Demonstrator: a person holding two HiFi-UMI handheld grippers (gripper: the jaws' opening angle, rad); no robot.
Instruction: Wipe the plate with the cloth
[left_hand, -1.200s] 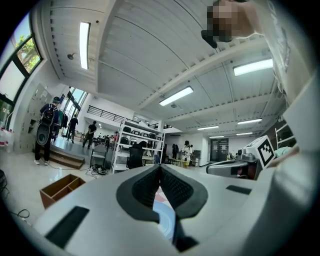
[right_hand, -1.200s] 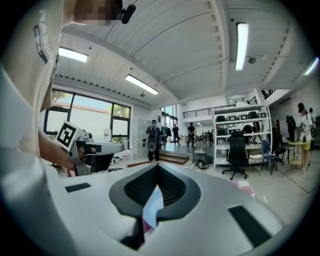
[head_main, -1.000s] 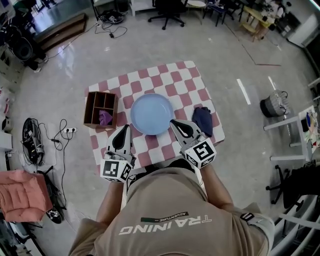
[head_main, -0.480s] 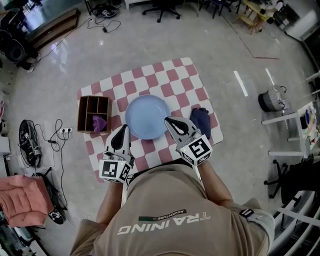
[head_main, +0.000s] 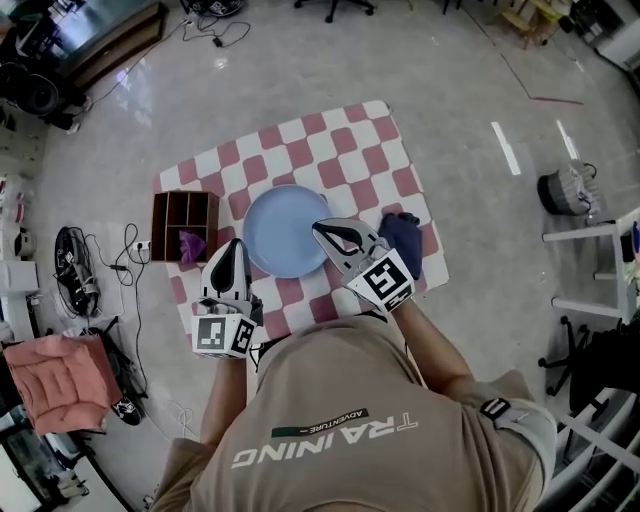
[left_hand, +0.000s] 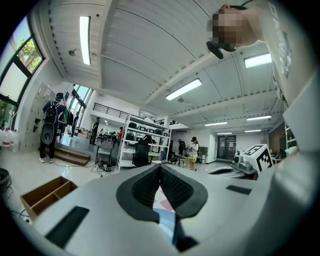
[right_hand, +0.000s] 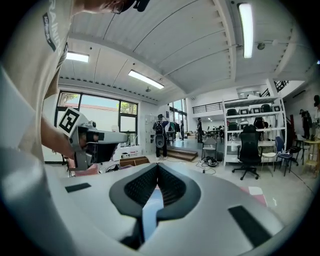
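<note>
Right gripper (head_main: 320, 227) now over plate (head_main: 272, 222), left gripper (head_main: 233, 245) beside it, fingers (right_hand: 142, 186) pressed together, empty; cloth (head_main: 403, 240) lengthwise away from person (head_main: 330, 420).

White "TRAINING" in capitals, upside down, on the back of the person's tan shirt (head_main: 330, 385), small "ADVENTURE" beside a dark strip just above it, black-and-white square codes, no letters, on the left gripper (head_main: 233, 248) cube (head_main: 222, 335) and the right gripper (head_main: 322, 228) cube (head_main: 385, 282)

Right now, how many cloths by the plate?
2: dark blue crumpled cloth right of the round blue plate; purple cloth in the brown wooden box. Others may be hidden.
</note>
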